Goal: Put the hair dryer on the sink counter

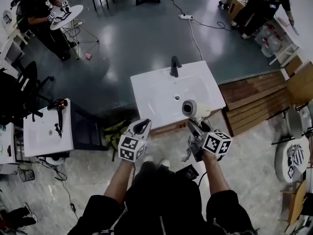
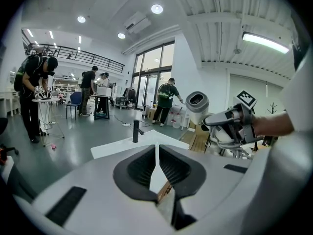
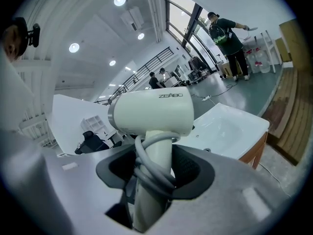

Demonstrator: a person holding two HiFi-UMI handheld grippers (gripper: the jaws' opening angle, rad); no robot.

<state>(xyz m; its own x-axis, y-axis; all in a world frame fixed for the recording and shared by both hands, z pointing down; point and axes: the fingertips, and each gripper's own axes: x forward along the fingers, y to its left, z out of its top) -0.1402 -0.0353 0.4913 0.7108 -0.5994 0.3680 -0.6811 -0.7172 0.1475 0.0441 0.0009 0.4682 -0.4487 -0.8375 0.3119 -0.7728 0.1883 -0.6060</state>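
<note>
A white hair dryer (image 1: 194,109) is held by its handle, barrel up, in my right gripper (image 1: 194,126), just over the front right edge of the white sink counter (image 1: 151,89). In the right gripper view the handle, with the grey cord wound round it, sits between the jaws of the right gripper (image 3: 154,168), and the hair dryer's barrel (image 3: 151,112) stands above them. My left gripper (image 1: 142,127) hangs at the counter's front edge, shut and empty. The left gripper view shows the left gripper (image 2: 156,153), the hair dryer (image 2: 197,106) to its right, and the black faucet (image 2: 136,131).
The black faucet (image 1: 174,66) stands at the counter's far edge, above the basin drain (image 1: 177,97). A second white sink unit (image 1: 44,136) at the left carries a dark hair dryer (image 1: 58,112). Wooden decking (image 1: 254,99) lies to the right. People work at a round table (image 1: 66,16) in the back.
</note>
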